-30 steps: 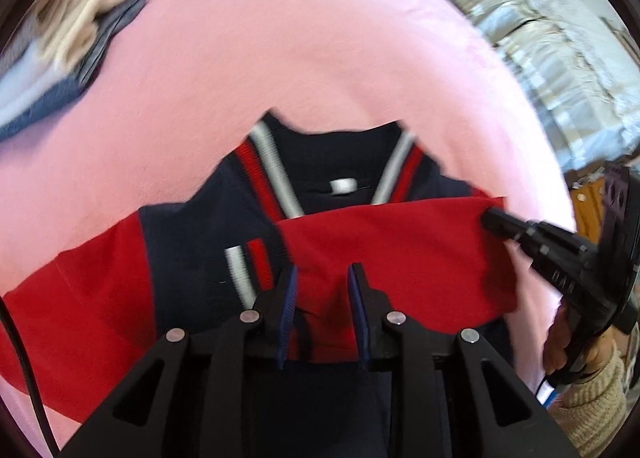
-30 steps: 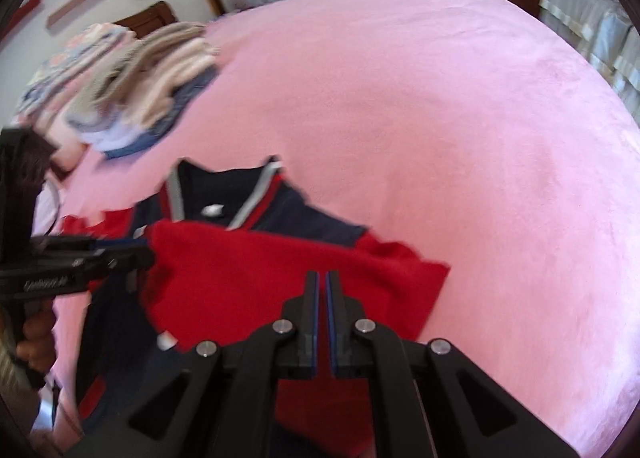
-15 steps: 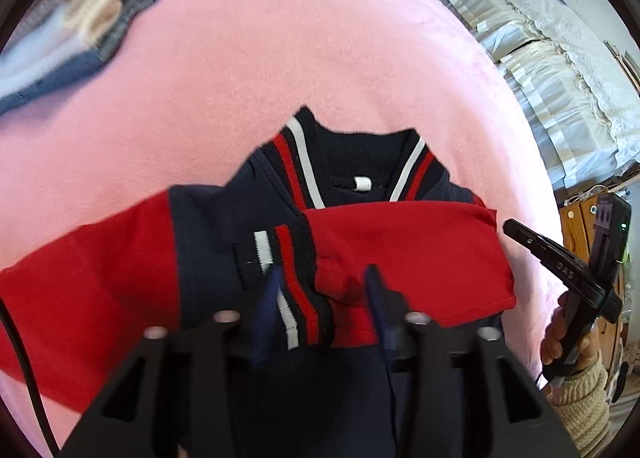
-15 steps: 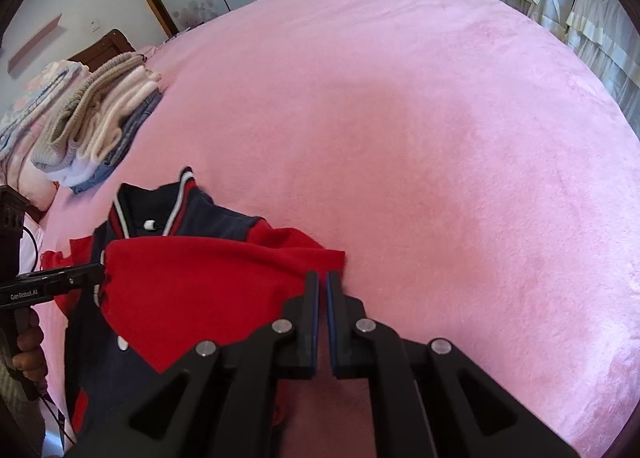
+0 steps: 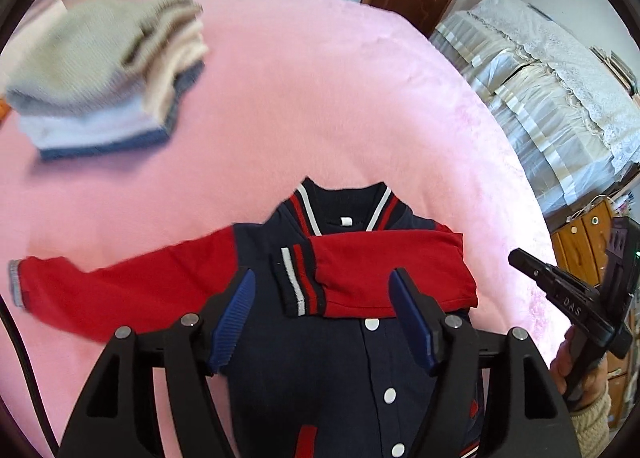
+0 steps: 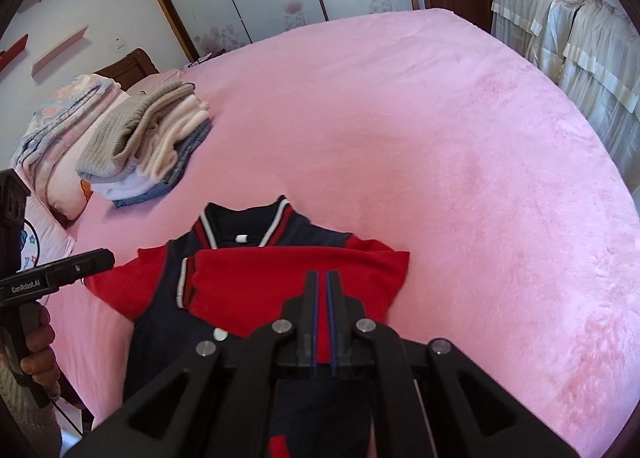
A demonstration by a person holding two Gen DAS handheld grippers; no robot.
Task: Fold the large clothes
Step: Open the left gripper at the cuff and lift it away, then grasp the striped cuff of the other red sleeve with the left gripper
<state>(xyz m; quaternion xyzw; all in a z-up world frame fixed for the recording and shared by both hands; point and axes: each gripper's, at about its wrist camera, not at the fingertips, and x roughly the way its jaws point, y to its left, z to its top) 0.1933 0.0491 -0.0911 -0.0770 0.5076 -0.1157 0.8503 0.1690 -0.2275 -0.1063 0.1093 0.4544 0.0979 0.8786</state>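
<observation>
A navy and red varsity jacket (image 5: 320, 370) lies face up on the pink bed (image 5: 320, 98), collar away from me. Its right sleeve (image 5: 384, 274) is folded across the chest, the striped cuff near the middle. Its left sleeve (image 5: 120, 290) lies stretched out to the left. My left gripper (image 5: 322, 294) is open and empty, raised above the chest. My right gripper (image 6: 322, 286) has its jaws nearly closed with a thin gap and holds nothing, above the folded sleeve (image 6: 296, 282). The jacket also shows in the right wrist view (image 6: 168, 330).
A stack of folded clothes (image 5: 108, 70) sits at the far left of the bed, also in the right wrist view (image 6: 148, 142). Pillows (image 6: 60, 134) lie beyond it. A covered sofa (image 5: 552, 98) stands right of the bed. Wooden drawers (image 5: 588, 242) are at the right.
My left gripper opened, let go of the right sleeve's cuff and pulled up and back. My right gripper lifted off the folded sleeve and drew back. The sleeve now rests across the chest.
</observation>
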